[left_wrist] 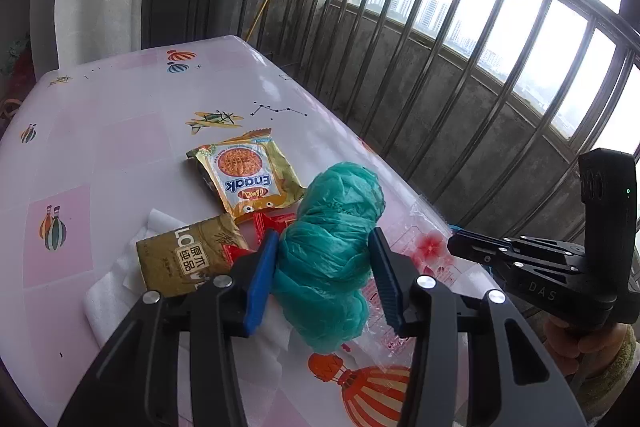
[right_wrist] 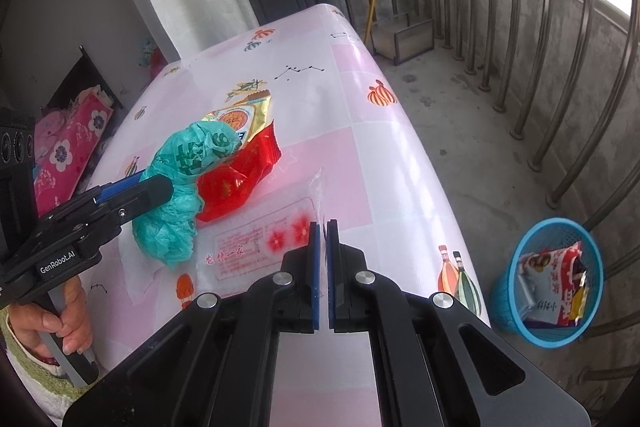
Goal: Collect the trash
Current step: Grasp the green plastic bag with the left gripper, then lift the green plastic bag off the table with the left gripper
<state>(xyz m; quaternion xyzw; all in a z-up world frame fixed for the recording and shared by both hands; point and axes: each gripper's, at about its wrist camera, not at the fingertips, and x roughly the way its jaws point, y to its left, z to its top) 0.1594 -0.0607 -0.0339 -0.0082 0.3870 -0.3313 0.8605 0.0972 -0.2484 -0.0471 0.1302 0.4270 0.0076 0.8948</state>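
On pink table (left_wrist: 100, 131), green bag (left_wrist: 332, 247) sits clamped between left jaws.

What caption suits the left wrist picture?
Left tongs close around a crumpled green plastic bag among snack wrappers on the table.

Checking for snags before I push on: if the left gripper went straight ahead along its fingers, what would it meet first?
The left gripper already has the crumpled green plastic bag between its fingers, so it meets that first. Just beyond lies the Enaak snack wrapper, though depth is hard to judge.
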